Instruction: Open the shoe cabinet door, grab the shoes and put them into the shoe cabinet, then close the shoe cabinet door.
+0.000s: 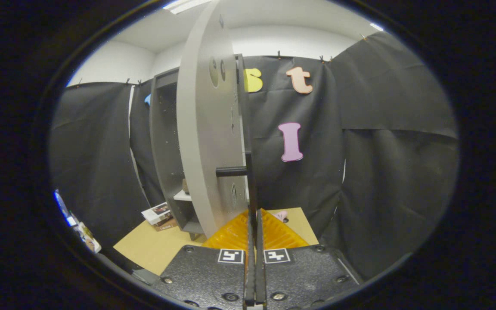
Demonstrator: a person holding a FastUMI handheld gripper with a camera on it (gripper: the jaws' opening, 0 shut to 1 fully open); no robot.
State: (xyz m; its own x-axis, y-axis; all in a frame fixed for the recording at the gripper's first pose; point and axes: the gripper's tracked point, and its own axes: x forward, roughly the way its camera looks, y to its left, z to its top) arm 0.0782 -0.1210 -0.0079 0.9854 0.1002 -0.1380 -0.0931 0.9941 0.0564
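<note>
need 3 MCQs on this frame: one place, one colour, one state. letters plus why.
1. Where does the cabinet door stand relative to the gripper?
A. Just ahead of the fingers, edge-on
B. Flat on the table
C. Far off against the booth wall

2. What colour is the door?
A. Red
B. Light grey
C. Green

3. What state is the shoe cabinet in?
A. Door fully closed
B. Door missing
C. Door swung open

Answers:
1 A: the door's edge rises straight up from the fingertips, and its dark handle sticks out sideways just beyond them.
2 B: the broad door face is light grey, like the cabinet frame.
3 C: the door stands out from the frame and the interior with a shelf is visible beside it. The fingers lie nearly together; whether they pinch the door edge I cannot tell.
</note>
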